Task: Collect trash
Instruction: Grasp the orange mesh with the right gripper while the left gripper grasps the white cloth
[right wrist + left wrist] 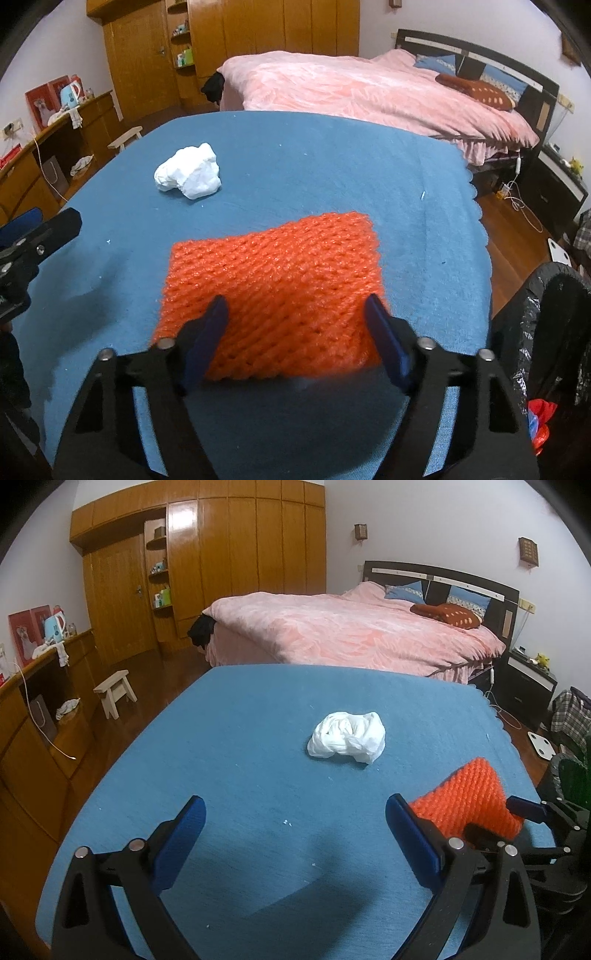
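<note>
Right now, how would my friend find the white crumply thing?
Start at the blue tablecloth in front of the pink bed. Near the middle of the cloth, beyond the flat orange foam net, lies the crumpled white tissue. It is the only white, lumpy thing there.

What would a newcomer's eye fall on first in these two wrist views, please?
Probably the bright orange foam net, lying on the blue tablecloth with its near edge between the fingers of the right gripper. Next, the crumpled white tissue farther out on the cloth, ahead of the open, empty left gripper.
</note>
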`<state>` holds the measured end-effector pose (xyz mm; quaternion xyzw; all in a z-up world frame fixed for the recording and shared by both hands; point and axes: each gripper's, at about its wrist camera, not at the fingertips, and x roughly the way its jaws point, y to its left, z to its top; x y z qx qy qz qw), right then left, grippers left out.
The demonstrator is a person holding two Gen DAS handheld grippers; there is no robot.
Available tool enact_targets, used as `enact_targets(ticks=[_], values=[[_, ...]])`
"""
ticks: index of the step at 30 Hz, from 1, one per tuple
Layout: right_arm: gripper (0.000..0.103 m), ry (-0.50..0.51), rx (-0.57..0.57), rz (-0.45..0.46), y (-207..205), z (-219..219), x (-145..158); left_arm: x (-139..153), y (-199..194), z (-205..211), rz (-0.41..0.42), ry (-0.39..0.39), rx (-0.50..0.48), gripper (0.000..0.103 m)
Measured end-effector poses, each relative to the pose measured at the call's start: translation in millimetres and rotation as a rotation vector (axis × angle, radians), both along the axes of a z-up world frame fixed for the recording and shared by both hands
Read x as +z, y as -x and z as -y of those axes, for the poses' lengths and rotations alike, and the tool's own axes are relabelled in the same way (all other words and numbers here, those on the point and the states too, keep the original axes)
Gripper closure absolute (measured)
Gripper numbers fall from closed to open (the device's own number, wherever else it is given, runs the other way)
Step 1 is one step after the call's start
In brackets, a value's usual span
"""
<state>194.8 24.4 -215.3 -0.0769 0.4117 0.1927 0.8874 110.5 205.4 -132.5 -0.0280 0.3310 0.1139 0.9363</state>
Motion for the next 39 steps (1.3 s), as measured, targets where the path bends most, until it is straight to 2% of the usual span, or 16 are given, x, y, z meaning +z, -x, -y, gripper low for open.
enact_targets(ticks=[2,10,19,31,39], values=[[0.05,-0.023,0.02,-0.007,0.1,0.7,0.8,0.4,0.9,0.5,0.001,0.003,0.003,0.007],[0.074,-0.075,0.029,-0.012,0.6,6.0,5.3,3.6,0.2,3.0,0.006,-0.004,-0.002,0.007],[0.077,-0.113,-0.004,0.027,-11.5,16.6,25.4,11.3,-9.0,6.2,0.018,-0.002,-0.007,0.007],[0.077,-0.131,-0.081,0.074,-54.5,29.2,39.9,16.7,-59.8,12.3,0.034,-0.009,-0.03,0.007],[0.077,-0.134,-0.117,0.084,-77.3,32.6,42.8,-2.0,-105.5,17.9,-0.029,-0.003,-0.065,0.007]])
